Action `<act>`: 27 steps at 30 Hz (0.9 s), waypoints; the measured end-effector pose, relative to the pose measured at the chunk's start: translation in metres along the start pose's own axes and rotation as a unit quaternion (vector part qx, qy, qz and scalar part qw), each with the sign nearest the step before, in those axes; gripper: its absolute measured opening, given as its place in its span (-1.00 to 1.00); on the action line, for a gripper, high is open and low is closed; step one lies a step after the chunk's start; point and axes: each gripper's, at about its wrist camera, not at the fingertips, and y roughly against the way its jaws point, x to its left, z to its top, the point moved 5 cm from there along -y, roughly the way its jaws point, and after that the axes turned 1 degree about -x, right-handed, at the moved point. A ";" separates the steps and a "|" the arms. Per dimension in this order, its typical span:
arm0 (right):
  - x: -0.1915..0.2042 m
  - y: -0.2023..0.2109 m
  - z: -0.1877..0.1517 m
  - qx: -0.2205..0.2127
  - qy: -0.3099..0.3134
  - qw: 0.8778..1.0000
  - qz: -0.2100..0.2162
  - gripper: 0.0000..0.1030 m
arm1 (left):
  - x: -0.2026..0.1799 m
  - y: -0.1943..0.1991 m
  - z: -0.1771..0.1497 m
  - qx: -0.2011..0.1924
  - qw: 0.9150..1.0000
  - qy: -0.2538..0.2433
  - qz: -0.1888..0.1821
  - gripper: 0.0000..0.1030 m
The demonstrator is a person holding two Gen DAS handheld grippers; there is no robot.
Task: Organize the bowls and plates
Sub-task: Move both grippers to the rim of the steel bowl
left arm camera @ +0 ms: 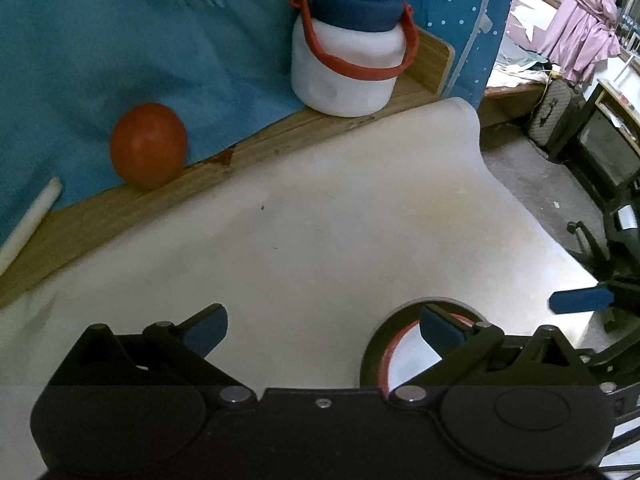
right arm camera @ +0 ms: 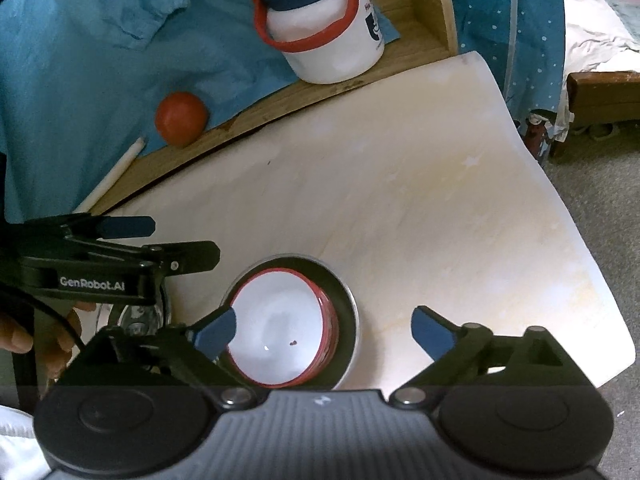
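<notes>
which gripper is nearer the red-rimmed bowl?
Right. The right gripper is open directly over the red-rimmed bowl, one finger above its rim. The left gripper is open, off beside it.

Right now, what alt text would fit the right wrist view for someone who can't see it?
A white bowl with a red rim sits nested in a dark round plate on a pale mat, below the open right claw. Behind stand an orange-red ball and a white jug.

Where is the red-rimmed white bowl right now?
In the right wrist view, the red-rimmed bowl sits nested in a dark plate on the white mat, lower centre, beside the open right gripper.
</notes>
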 end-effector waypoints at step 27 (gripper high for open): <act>-0.036 -0.004 -0.008 0.000 0.002 0.997 -0.082 0.99 | 0.018 -0.015 -0.031 0.050 0.998 0.014 0.027 0.99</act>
